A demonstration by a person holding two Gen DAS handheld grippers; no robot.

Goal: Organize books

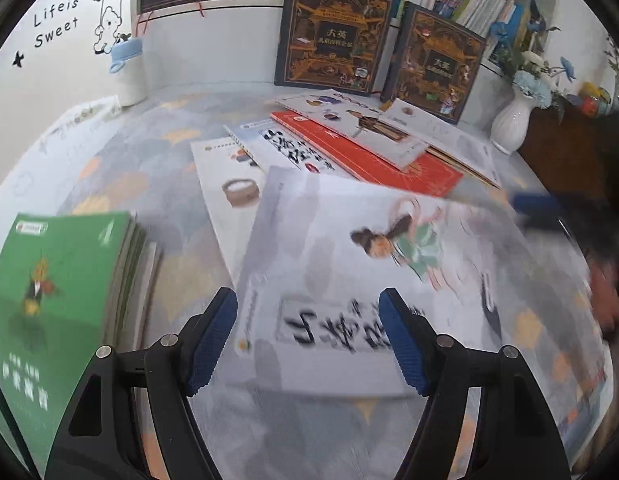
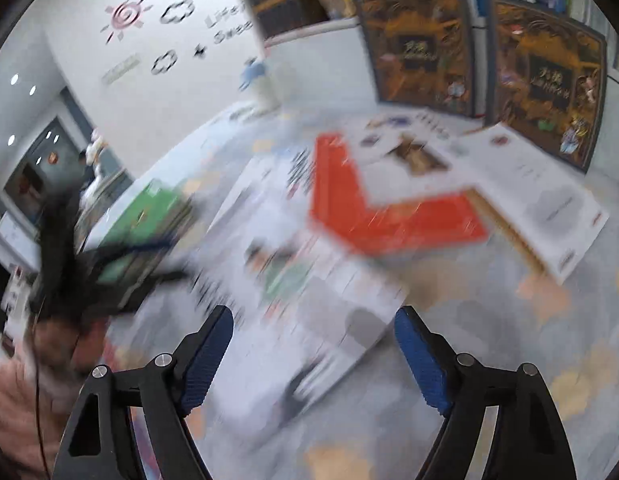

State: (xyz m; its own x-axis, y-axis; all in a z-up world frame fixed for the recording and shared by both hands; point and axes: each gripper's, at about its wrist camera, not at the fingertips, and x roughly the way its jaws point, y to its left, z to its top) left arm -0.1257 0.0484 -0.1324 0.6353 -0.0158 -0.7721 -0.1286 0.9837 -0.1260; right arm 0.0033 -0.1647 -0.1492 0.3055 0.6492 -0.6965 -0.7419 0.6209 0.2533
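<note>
A white picture book with a girl on its cover (image 1: 381,264) lies on the patterned table, just ahead of my open, empty left gripper (image 1: 309,344). Behind it several thin books overlap: a white one with a basket (image 1: 229,184), a red one (image 1: 393,160) and a white one on top (image 1: 361,124). A stack of green books (image 1: 61,276) lies at the left. My right gripper (image 2: 313,356) is open and empty above the same white book (image 2: 293,304); this view is blurred. The red book (image 2: 373,216) and green stack (image 2: 149,216) show there too.
Two large dark ornate books (image 1: 333,36) (image 1: 437,64) stand against the white shelf unit at the back. A white vase with blue flowers (image 1: 513,116) stands at the right. A white bottle with a blue lid (image 1: 129,68) stands at the back left.
</note>
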